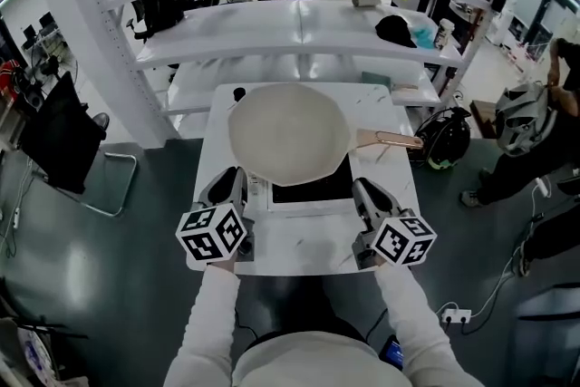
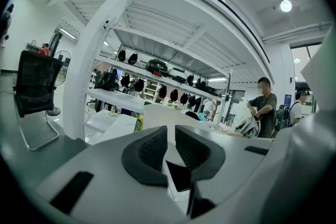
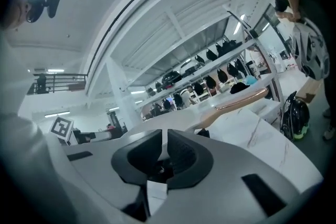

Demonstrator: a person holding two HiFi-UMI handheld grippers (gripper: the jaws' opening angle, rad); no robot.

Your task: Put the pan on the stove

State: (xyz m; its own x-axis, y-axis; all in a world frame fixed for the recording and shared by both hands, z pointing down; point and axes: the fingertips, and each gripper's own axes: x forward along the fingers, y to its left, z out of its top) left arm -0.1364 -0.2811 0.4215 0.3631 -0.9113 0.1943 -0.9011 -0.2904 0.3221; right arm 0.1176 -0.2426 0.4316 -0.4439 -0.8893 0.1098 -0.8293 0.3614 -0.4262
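A wide cream pan [image 1: 288,139] rests on the black stove [image 1: 313,189] on the white table [image 1: 299,249]. Its handle [image 1: 390,140], copper at the tip, points right. My left gripper [image 1: 232,178] hovers at the stove's near left corner and my right gripper [image 1: 362,188] at its near right corner, both short of the pan. In the left gripper view the left gripper [image 2: 170,140] shows only a thin slit between its pads, with nothing in it, and the pan's pale wall [image 2: 155,113] lies ahead. The right gripper [image 3: 164,148] stands the same way, with the handle [image 3: 239,102] beyond it.
White shelving [image 1: 299,27] with bags and helmets rises right behind the table. A black chair [image 1: 59,140] stands at the left. On the right a dark backpack [image 1: 444,140] lies on the floor, a person [image 1: 544,127] holds a helmet, and a power strip [image 1: 456,315] lies nearby.
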